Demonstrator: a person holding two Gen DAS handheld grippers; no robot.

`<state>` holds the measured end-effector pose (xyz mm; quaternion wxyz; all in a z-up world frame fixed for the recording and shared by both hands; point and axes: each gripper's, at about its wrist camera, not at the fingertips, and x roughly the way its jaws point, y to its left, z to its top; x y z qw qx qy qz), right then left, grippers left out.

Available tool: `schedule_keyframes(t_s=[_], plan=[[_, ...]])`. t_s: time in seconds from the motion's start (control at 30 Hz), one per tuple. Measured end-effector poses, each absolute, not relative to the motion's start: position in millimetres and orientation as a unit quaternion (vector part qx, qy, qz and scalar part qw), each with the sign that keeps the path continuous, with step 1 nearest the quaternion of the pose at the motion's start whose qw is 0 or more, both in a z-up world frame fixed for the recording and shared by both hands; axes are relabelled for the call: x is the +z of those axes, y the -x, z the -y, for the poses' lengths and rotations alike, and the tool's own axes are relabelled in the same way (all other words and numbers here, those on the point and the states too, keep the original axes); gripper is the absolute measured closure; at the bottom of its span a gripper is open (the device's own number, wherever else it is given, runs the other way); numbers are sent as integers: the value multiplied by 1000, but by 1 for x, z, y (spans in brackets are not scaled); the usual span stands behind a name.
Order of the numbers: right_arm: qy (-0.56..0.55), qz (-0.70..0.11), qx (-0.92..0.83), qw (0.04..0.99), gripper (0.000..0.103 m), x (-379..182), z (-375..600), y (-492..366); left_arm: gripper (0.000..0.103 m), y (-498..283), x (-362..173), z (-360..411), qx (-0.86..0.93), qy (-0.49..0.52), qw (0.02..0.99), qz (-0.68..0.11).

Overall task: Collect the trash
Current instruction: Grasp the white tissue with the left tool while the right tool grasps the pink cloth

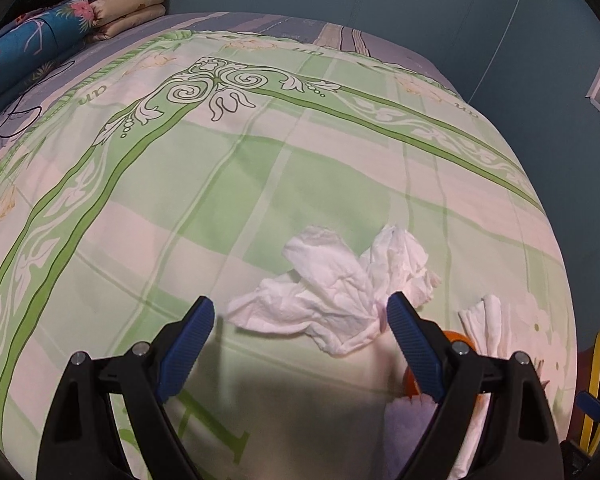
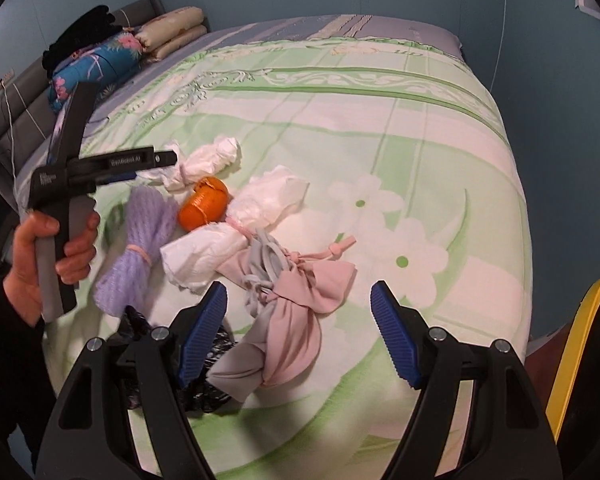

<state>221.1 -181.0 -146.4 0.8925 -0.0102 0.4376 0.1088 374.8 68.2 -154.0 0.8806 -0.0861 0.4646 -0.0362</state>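
- Left hand-held gripper (image 1: pixel 300 316) wide apart, empty, above crumpled white tissue (image 1: pixel 324 300) on the bed (image 1: pixel 260 160).
- Right hand-held gripper (image 2: pixel 298 300) wide, empty, over pink cloth bundle (image 2: pixel 296 320); orange peel (image 2: pixel 204 202) and purple yarn (image 2: pixel 134 240) nearby.

We saw both pictures under soft, even indoor light with a cool greenish-blue cast. The bedspread (image 1: pixel 284 168) was bright and a little washed out in its pale squares. A broad grey shadow lay on it between the left gripper (image 1: pixel 300 312) fingers, and a smaller one under the right gripper (image 2: pixel 298 300). The fisheye lens bent the bed into a dome, and the corners were black. The hand (image 2: pixel 40 256) looked slightly blurred. The far pillows (image 1: pixel 80 20) were dimmer and less sharp.
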Motion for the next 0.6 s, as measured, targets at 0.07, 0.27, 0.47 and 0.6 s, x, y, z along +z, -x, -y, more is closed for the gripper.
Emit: schedule_keyframes(t_s=[0.07, 0.27, 0.47, 0.6], plan=[[9, -444, 106, 890, 33, -150, 182, -223, 18, -378, -156, -65, -36, 84, 880, -466], [6, -466, 107, 878, 33, -164, 182, -231, 26, -384, -162, -53, -40, 71, 878, -472], [17, -486, 110, 867, 41, -179, 176, -236, 38, -388, -166, -46, -42, 64, 876, -476], [29, -486, 105, 867, 50, -181, 174, -238, 54, -389, -165, -43, -46, 59, 877, -474]])
